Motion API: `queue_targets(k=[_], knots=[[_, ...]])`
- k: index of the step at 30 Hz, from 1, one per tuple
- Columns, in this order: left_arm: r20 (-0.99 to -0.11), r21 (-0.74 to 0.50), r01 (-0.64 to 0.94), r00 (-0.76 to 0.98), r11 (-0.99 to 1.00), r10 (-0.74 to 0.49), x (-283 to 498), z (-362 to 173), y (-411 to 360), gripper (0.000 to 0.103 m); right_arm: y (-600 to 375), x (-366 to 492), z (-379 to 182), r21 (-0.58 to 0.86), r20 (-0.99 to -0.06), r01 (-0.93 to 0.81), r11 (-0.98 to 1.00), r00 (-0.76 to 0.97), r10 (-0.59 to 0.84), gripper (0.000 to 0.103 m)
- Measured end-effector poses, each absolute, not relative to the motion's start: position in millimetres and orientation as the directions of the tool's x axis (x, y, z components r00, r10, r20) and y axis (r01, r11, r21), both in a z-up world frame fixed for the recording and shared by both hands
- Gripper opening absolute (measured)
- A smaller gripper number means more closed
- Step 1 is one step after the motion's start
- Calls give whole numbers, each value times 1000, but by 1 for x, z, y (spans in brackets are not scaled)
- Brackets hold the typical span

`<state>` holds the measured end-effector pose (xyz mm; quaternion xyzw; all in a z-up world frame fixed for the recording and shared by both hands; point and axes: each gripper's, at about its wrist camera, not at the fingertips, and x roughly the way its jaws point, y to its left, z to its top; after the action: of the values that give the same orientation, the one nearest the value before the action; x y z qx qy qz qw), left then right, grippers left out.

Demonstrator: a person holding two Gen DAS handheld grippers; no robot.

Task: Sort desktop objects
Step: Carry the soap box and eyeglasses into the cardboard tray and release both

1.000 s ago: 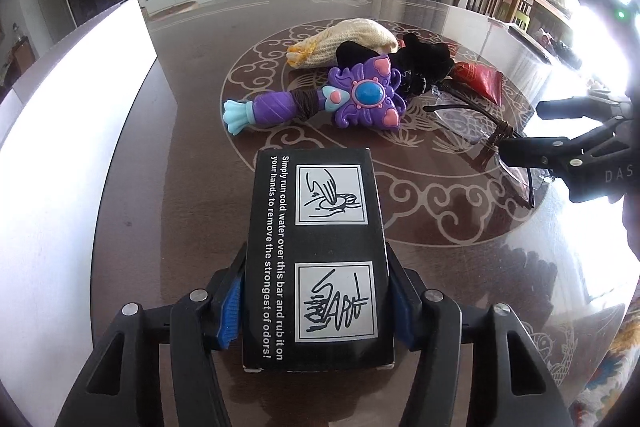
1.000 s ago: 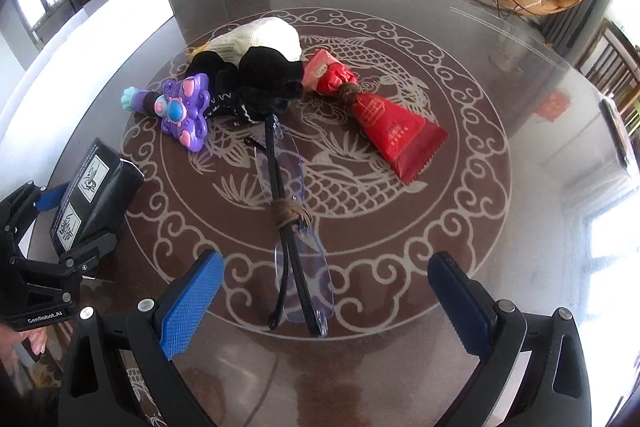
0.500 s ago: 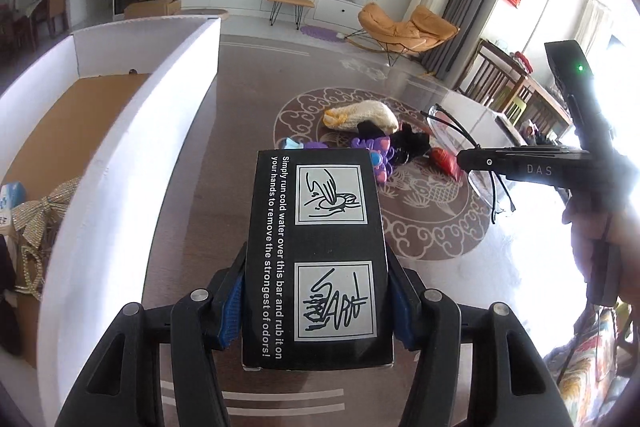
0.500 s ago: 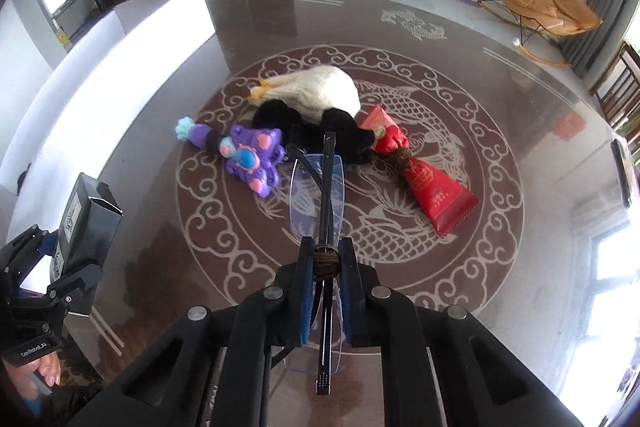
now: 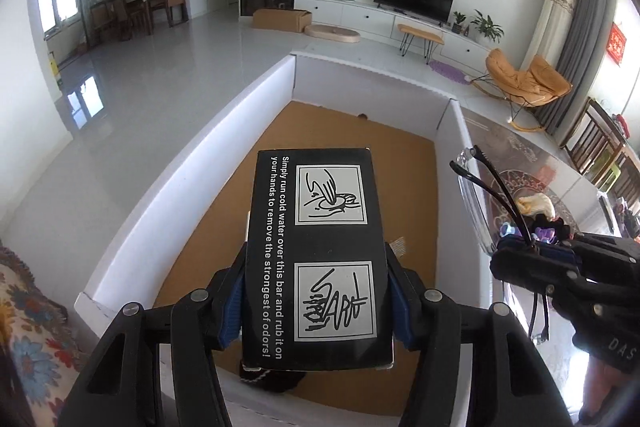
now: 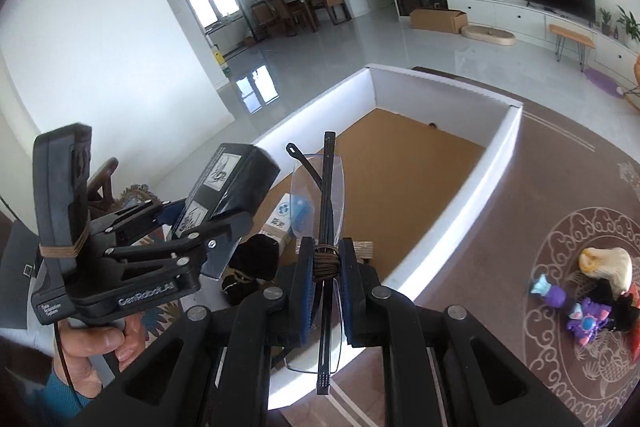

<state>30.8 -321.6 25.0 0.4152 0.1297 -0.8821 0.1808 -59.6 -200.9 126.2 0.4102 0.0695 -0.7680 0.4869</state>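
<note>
Left gripper (image 5: 316,291) clamped on the black box (image 5: 316,259), held above the white bin (image 5: 192,171). Right gripper (image 6: 325,283) pinched shut on folded glasses (image 6: 326,211), apparently over the bin's near end.

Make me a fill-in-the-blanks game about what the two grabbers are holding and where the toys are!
1. The left gripper is holding a black ____ with white writing.
2. The right gripper is pinching a pair of clear ____.
3. Both grippers are above the white box, whose floor is ____ in colour.
4. The purple toy lies on the ____.

Missing words: box; glasses; brown; table
</note>
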Motion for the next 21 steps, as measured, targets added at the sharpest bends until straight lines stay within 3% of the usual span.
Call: queue_targets(k=[6,8,9,10,13,15,16,18,21], knots=[[-866,-19,507,-438,-862,-239,24,-27,-351,59,-270,-20,67,224,-795,860,-458,-111,-597,18],[-873,-4,527,-417,-850,-254,25,-33,-351,59,-273,-15,57,229,-802,859,-458,-101,-589,39],[-869,-9,525,-426,-851,-253,25,-33,-350,59,-270,-14,56,239,-794,856,-459,-101,-600,61],[-861,-21,521,-444,-853,-249,25,-31,-347,60,-263,-13,59,242,-777,853,-462,-115,-619,70],[-823,-49,495,-512,-868,-245,28,-18,-328,60,-225,-14,80,215,-707,853,-476,-201,-678,72],[-791,-63,454,-566,-889,-233,32,-6,-305,61,-190,-16,94,179,-648,846,-502,-282,-707,83],[-775,-71,423,-593,-903,-217,32,0,-291,65,-168,-16,97,150,-614,836,-527,-339,-713,94],[-741,-89,346,-650,-934,-170,35,13,-258,76,-117,-16,93,77,-553,795,-602,-468,-689,103],[-691,-113,201,-720,-973,-69,35,32,-204,88,-42,-32,62,-4,-568,690,-724,-597,-566,103]])
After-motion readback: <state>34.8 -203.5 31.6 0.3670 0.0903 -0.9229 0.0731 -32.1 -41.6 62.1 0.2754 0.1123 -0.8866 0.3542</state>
